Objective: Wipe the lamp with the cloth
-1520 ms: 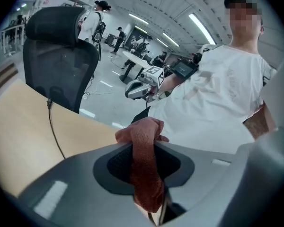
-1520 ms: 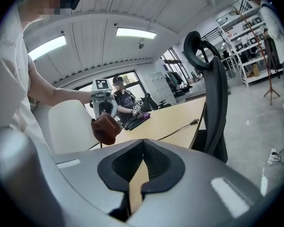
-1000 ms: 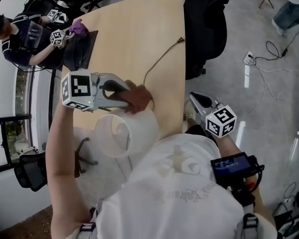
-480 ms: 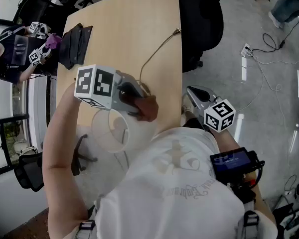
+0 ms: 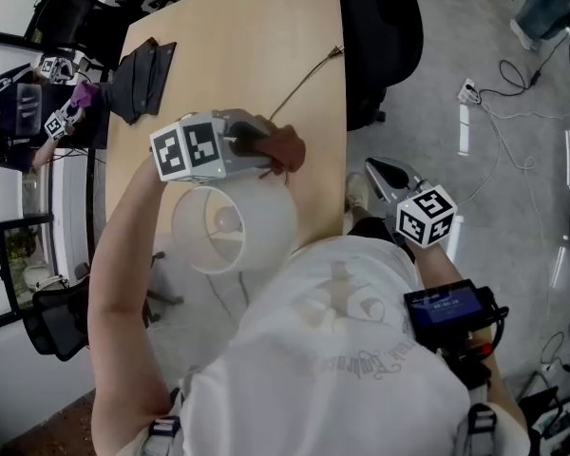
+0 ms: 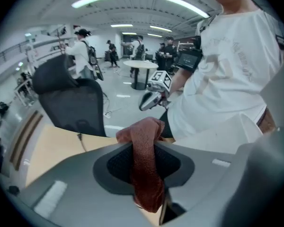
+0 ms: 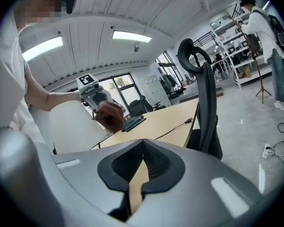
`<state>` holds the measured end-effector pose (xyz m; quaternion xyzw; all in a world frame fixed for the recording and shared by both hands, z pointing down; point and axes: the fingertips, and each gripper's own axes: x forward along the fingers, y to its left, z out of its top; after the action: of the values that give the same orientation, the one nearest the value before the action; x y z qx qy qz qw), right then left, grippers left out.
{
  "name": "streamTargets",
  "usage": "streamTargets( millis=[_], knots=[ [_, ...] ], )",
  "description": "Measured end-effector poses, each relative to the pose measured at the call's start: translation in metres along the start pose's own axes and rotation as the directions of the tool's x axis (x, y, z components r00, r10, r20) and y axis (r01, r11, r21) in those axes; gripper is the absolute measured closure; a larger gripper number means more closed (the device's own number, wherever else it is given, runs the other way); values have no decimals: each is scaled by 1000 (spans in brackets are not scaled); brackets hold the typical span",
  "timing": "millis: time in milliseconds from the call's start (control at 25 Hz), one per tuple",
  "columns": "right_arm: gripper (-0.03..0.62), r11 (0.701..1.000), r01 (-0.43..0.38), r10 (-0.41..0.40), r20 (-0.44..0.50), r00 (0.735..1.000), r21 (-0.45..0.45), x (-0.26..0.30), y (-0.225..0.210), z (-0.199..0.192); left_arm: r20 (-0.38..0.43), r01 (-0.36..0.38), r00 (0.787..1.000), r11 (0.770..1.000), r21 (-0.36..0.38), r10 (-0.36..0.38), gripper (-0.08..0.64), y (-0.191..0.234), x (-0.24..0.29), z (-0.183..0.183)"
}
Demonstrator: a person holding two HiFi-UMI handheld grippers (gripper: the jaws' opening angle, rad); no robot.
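Gripping cloth (image 5: 287,146), left gripper (image 5: 264,148) sits at lamp's (image 5: 233,228) far rim, table (image 5: 237,55) beyond

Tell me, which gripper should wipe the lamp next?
Left. The left gripper holds the cloth in its jaws, right by the lamp. The right gripper is empty and farther away.

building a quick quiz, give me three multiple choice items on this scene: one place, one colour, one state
1. Where is the cloth? A in the left gripper's jaws; B lying loose; C out of view.
2. What colour is the lampshade? A black; B white; C green.
3. How do the right gripper's jaws stand? A wide open; B gripping a cup; C shut, empty.
Key: A, the left gripper view shows the jaws pinching it; B, white in the head view; C, its view shows the pads meeting with nothing between.
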<state>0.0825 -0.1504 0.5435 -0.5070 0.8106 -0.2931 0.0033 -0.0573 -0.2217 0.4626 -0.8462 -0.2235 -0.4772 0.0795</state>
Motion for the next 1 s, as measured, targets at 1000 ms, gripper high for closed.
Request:
streamTargets(
  millis=[1000],
  knots=[
    [580, 973, -157, 147, -68, 987, -169, -41, 102, -14, 59, -732, 490, 447, -514, 870, 451, -162, -203, 80]
  ],
)
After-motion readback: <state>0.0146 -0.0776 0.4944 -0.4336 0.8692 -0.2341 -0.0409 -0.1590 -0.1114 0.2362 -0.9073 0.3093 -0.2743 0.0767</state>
